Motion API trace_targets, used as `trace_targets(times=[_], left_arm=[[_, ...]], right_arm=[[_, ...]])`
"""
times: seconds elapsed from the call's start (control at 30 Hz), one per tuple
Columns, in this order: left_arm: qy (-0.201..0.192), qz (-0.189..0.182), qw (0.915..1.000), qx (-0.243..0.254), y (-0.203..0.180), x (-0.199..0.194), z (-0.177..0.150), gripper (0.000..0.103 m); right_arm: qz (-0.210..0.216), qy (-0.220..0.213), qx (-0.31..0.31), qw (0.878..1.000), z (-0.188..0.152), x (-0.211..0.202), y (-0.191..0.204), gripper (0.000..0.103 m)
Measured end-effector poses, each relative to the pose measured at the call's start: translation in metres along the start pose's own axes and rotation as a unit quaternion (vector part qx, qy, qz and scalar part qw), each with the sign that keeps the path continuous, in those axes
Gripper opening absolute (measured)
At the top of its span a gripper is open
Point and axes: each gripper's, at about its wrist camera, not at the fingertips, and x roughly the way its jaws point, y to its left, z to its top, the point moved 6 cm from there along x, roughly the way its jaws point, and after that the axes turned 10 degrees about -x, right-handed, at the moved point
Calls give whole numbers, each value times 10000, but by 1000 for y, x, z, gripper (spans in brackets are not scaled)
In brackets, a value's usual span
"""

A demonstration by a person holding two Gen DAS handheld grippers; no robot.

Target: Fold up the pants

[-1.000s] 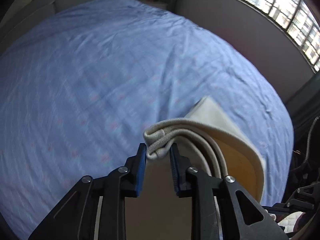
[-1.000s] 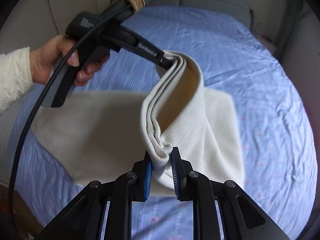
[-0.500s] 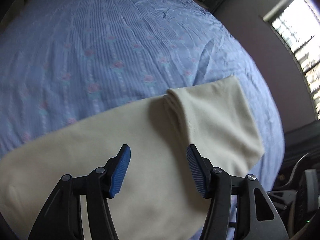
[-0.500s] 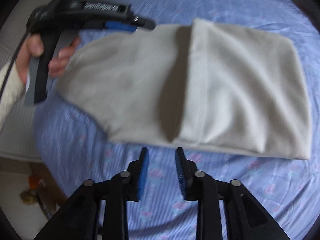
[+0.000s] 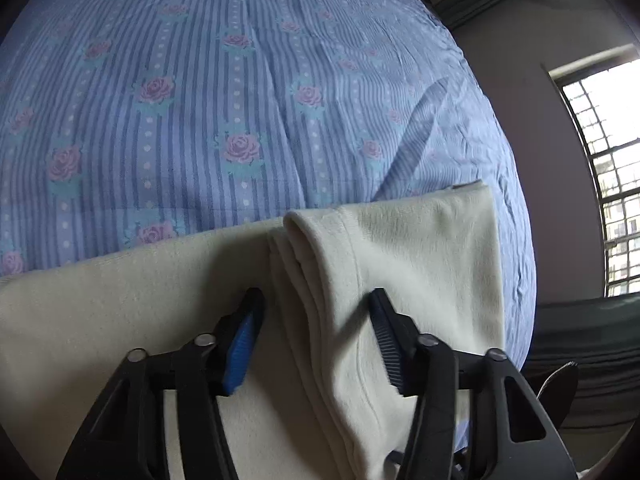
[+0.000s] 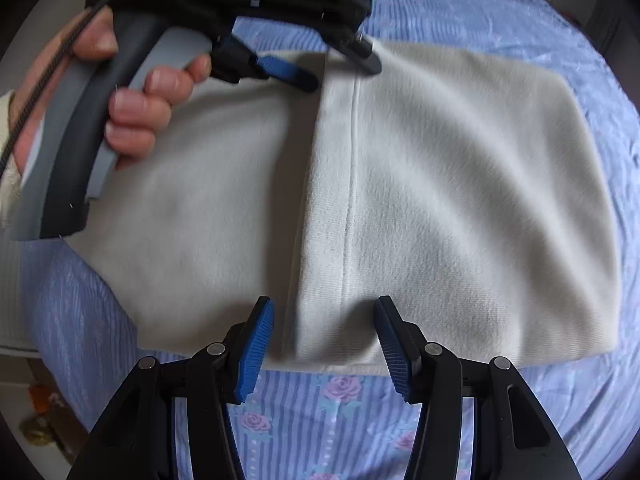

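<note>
Cream pants (image 6: pixel 400 200) folded flat on bed (image 6: pixel 580 420), blue striped rose-print sheet; long axis left-right in right wrist view, folded layer edge crossing it. Left hand-held gripper (image 5: pixel 316 340) spread above fold edge; right hand-held gripper (image 6: pixel 324 344) spread, holding nothing. No legible writing

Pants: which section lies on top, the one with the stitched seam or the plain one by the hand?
The seamed section lies on top; its layered edge casts a shadow onto the plain section of the pants beside the hand.
</note>
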Motion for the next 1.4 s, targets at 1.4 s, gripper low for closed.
trace_targets(times=[1.4], left_arm=[[-1515,2018,9660,567,73,-177,-33,46]], right_arm=[[1079,-200,-469,9928,18,-46,113,48]])
